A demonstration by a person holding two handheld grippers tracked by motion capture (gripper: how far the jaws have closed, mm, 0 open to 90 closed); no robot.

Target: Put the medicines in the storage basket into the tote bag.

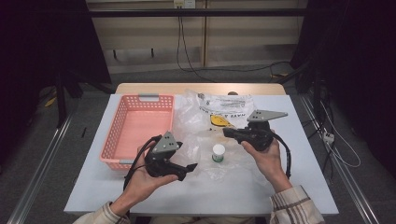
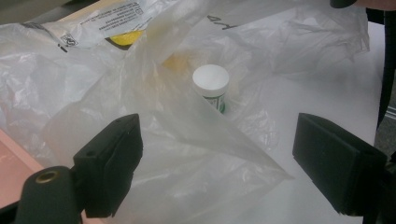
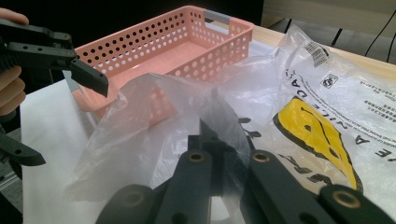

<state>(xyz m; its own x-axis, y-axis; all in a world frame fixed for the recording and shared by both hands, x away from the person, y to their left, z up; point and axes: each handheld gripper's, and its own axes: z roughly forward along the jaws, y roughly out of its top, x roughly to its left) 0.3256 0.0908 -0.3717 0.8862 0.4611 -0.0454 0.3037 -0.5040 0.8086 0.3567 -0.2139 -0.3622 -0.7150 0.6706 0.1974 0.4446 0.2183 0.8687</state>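
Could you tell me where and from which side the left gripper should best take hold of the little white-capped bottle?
Probably by its round body just under the white cap, coming level from the near, open side. The bottle stands upright inside the clear plastic bag, whose film drapes over its left. The left gripper is open and faces it; the right gripper is shut on the bag.
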